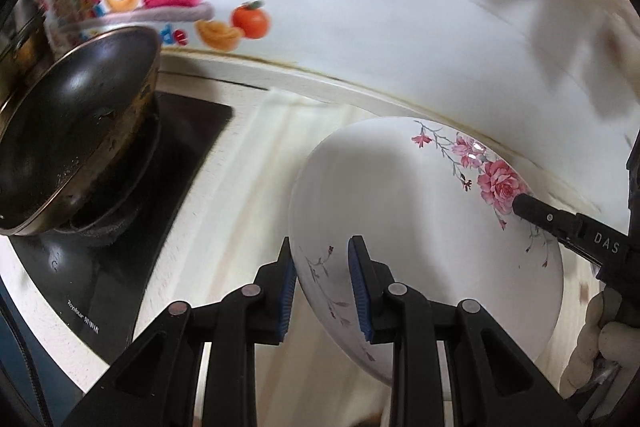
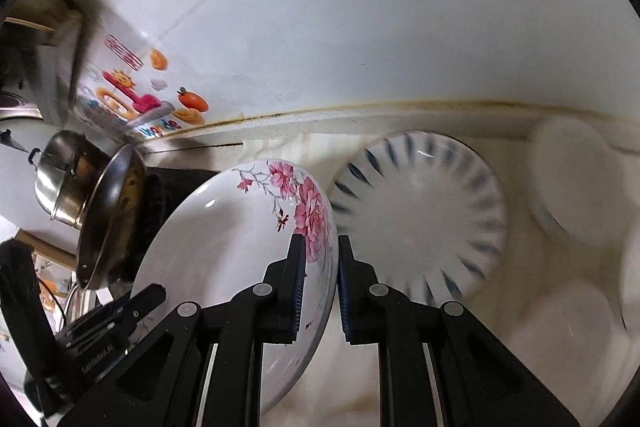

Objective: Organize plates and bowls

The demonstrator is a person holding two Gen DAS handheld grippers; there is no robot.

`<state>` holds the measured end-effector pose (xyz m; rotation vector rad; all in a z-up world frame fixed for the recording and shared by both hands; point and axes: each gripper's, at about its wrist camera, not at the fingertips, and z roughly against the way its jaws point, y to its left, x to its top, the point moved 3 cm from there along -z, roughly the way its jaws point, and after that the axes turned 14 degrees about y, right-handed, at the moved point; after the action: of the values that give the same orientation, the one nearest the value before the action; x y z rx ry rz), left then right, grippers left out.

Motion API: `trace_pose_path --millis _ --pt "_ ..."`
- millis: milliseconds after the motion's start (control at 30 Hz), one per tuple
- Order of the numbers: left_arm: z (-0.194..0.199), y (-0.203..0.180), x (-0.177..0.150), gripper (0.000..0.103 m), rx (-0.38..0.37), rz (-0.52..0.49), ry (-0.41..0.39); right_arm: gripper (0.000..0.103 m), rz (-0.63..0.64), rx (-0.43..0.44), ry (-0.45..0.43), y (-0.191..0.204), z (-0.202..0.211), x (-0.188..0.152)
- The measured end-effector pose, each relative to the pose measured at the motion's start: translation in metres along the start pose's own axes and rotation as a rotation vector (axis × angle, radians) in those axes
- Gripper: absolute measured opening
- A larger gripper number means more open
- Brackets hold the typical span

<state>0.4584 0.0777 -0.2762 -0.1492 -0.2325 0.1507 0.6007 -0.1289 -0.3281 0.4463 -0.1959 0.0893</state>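
Both my grippers, left gripper and right gripper, pinch opposite rims of the rose plate lifted beside the striped plate, and uneven tilt could slide it onto the counter.

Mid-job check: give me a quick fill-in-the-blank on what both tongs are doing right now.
1. Both tongs grip the rim of the ____ plate.
2. The left tongs and right tongs hold it ____, not flat.
3. The plate lying beyond it has ____ streaks around its rim.
4. The dark pan sits on the ____.

Missing: floral; tilted; blue; stove
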Motion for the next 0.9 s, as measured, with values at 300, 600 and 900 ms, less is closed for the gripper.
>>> trace_pose_path --millis 300,600,900 --pt "0.020 -0.050 -0.071 0.023 -0.058 -0.187 0.057 0.016 -0.147 -0.008 -0.071 -0.045 0.078 -0.130" --pt "-0.019 -0.079 -0.124 0.023 -0.055 -0.293 0.174 0.016 -0.267 -0.039 -0.028 -0.096 0.075 -0.230" --pt "-0.065 -0.094 -0.146 0.023 0.019 -0.376 0.248 0.016 -0.338 -0.069 0.039 -0.132 0.033 -0.260"
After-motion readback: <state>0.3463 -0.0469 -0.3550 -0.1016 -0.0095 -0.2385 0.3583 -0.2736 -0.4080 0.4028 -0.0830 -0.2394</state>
